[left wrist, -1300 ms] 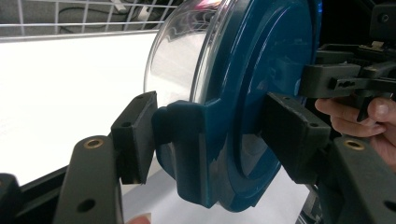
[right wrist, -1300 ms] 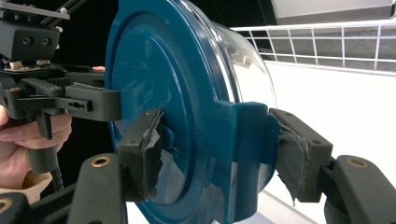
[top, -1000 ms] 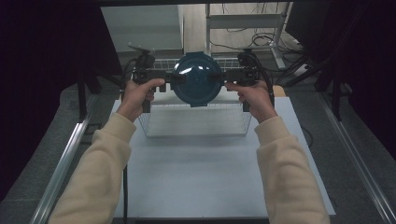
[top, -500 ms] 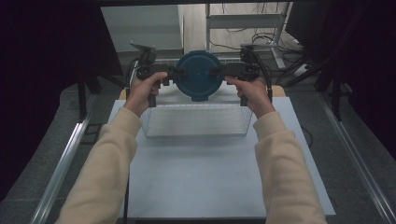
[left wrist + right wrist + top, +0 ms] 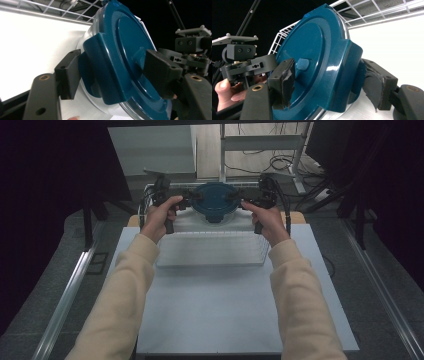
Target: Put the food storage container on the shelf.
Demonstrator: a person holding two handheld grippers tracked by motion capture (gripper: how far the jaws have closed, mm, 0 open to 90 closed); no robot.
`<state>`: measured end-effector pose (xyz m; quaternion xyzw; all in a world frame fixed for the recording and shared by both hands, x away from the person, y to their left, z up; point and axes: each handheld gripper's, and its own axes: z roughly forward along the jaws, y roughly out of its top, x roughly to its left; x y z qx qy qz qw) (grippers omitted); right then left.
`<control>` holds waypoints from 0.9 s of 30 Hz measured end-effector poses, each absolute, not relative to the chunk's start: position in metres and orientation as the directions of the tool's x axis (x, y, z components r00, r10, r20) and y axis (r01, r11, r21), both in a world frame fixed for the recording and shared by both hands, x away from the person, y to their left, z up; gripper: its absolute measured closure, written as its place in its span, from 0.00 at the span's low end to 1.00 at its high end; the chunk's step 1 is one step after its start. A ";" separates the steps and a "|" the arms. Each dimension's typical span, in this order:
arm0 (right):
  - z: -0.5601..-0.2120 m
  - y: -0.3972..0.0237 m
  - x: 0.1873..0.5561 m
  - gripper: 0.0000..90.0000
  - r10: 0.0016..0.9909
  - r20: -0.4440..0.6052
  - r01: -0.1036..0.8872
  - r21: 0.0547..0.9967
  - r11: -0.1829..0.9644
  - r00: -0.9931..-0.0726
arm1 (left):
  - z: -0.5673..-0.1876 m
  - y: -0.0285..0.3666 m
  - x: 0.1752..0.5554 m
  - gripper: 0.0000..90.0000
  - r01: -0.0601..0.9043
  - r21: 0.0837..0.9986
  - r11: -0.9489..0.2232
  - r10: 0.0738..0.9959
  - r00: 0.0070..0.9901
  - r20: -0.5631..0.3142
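White table (image 5: pixel 240 320), dark curtained room, cabled floor beyond the far edge.

Item 1: round container with a dark blue lid (image 5: pixel 216 202), clear body beneath the lid. Location: far middle of the table, raised between the two grippers, over the far side of a white wire basket (image 5: pixel 215 249). Lid face carries a latch tab on each side and a small raised knob at centre.

Item 2: left gripper (image 5: pixel 186 200), in the person's left hand, at the container's left latch. Jaws have just been opening; the latch tab and lid rim stand between them, one pad at the rim, the other just off the tab underside in the left gripper view (image 5: pixel 110 75).

Item 3: right gripper (image 5: pixel 246 199), in the right hand, at the right latch. Jaws have just been opening wider and straddle the tab (image 5: pixel 327 82); whether the pads press on it cannot be told.

Item 4: cream sleeves reaching in from the near edge.
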<state>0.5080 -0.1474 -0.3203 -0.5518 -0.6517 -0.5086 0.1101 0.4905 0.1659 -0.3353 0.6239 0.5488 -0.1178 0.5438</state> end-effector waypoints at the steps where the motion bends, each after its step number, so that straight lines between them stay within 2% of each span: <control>1: -0.320 -0.147 0.508 0.34 0.607 0.705 0.831 0.541 -0.126 -0.367 | -0.335 0.166 0.491 0.35 0.813 0.549 0.194 0.557 0.370 -0.744; 6: -0.312 -0.141 0.496 0.17 0.662 0.629 0.790 0.607 -0.091 -0.407 | -0.333 0.168 0.482 0.24 0.774 0.597 0.210 0.583 0.392 -0.712; 9: -0.308 -0.141 0.490 0.13 0.687 0.588 0.761 0.645 -0.077 -0.428 | -0.331 0.170 0.476 0.22 0.758 0.622 0.195 0.602 0.408 -0.686; 10: -0.304 -0.144 0.484 0.11 0.692 0.558 0.733 0.677 -0.061 -0.458 | -0.327 0.171 0.468 0.22 0.728 0.668 0.153 0.660 0.428 -0.618; 11: -0.304 -0.144 0.484 0.11 0.692 0.558 0.733 0.677 -0.061 -0.458 | -0.327 0.171 0.468 0.22 0.728 0.668 0.153 0.660 0.428 -0.618; 12: -0.300 -0.147 0.476 0.11 0.702 0.527 0.711 0.702 -0.042 -0.479 | -0.325 0.173 0.457 0.23 0.692 0.712 0.122 0.698 0.450 -0.557; 14: -0.295 -0.150 0.467 0.12 0.716 0.479 0.689 0.725 0.004 -0.508 | -0.323 0.177 0.445 0.23 0.667 0.738 0.102 0.714 0.468 -0.521; 16: -0.294 -0.152 0.462 0.12 0.721 0.456 0.677 0.736 0.025 -0.522 | -0.322 0.178 0.439 0.23 0.659 0.747 0.093 0.715 0.477 -0.510; 20: -0.297 -0.161 0.432 0.15 0.723 0.346 0.606 0.785 0.125 -0.597 | -0.324 0.182 0.407 0.24 0.635 0.773 -0.002 0.744 0.518 -0.423; 27: -0.309 -0.177 0.399 0.18 0.708 0.309 0.575 0.801 0.166 -0.635 | -0.334 0.188 0.368 0.25 0.606 0.795 -0.019 0.727 0.554 -0.405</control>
